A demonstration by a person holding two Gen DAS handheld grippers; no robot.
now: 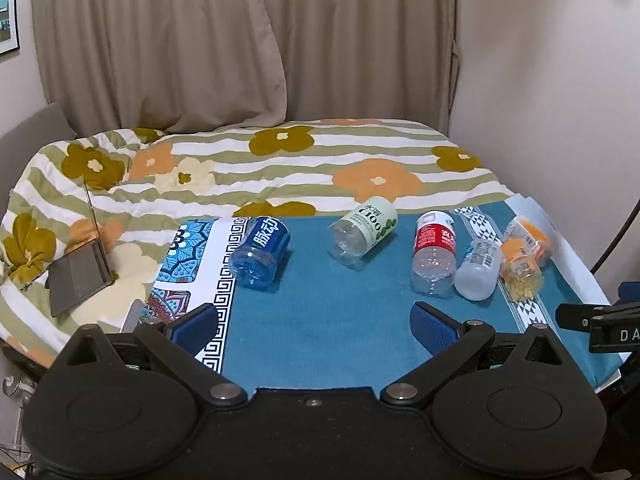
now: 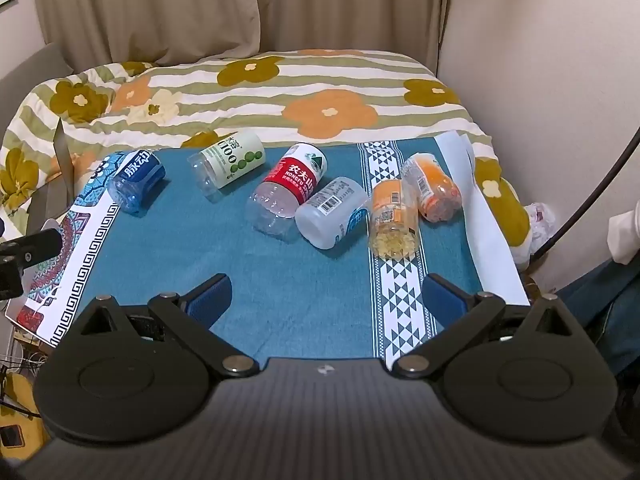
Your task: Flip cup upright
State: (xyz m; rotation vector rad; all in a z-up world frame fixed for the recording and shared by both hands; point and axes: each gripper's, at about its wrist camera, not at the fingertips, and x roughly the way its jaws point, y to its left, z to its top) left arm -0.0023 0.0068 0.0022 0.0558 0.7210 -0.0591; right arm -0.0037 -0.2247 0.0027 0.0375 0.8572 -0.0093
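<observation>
Several cut-bottle cups lie on their sides on the blue cloth (image 1: 320,320) (image 2: 280,280): a blue cup (image 1: 260,254) (image 2: 138,184), a green-labelled cup (image 1: 366,230) (image 2: 228,164), a red-labelled cup (image 1: 434,254) (image 2: 288,192), a white cup (image 1: 478,270) (image 2: 332,212) and two orange cups (image 1: 520,264) (image 2: 394,216) (image 2: 434,188). My left gripper (image 1: 316,324) is open and empty, at the near edge of the cloth. My right gripper (image 2: 328,300) is open and empty, well short of the cups.
A flowered duvet (image 1: 280,160) (image 2: 280,92) covers the bed behind the table. An open laptop (image 1: 82,276) lies on it at the left. Curtains (image 1: 240,40) and a wall (image 1: 560,80) stand behind. The other gripper's body (image 1: 600,324) (image 2: 24,256) shows at each view's edge.
</observation>
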